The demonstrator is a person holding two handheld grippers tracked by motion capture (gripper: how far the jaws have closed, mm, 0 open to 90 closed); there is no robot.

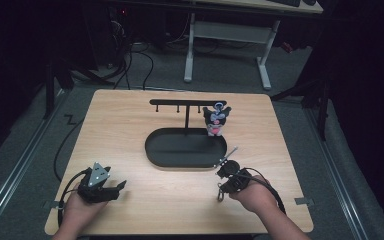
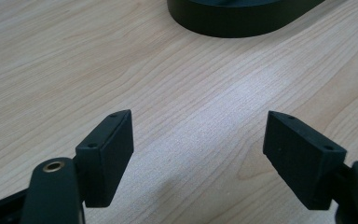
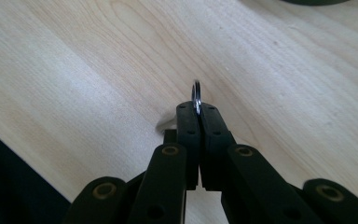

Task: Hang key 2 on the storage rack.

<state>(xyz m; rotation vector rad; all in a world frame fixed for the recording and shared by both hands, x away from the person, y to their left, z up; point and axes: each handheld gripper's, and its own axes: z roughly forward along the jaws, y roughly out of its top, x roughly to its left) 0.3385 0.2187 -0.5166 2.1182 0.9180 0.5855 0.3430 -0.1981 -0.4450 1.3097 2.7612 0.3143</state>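
On the wooden table [image 1: 130, 130] lies a black oval tray [image 1: 170, 150], and a T-shaped black rack [image 1: 187, 103] with small hooks rises from its back. A small black and pink toy figure [image 1: 215, 120] is at the rack's right end, over the tray's rim. My right gripper [image 1: 220, 193] is near the table's front right. Its jaws are shut on a thin metal ring [image 3: 196, 95] that sticks up past the fingertips of this gripper [image 3: 196, 109]. My left gripper [image 1: 120, 187] rests at the front left. The wide gap between the jaws of my left gripper [image 2: 198, 154] holds nothing.
The tray's dark wall [image 2: 242, 21] lies ahead of the left gripper across bare wood. Cables trail from both grippers off the front edge. Beyond the table stands a white desk frame [image 1: 227, 35] on a grey floor.
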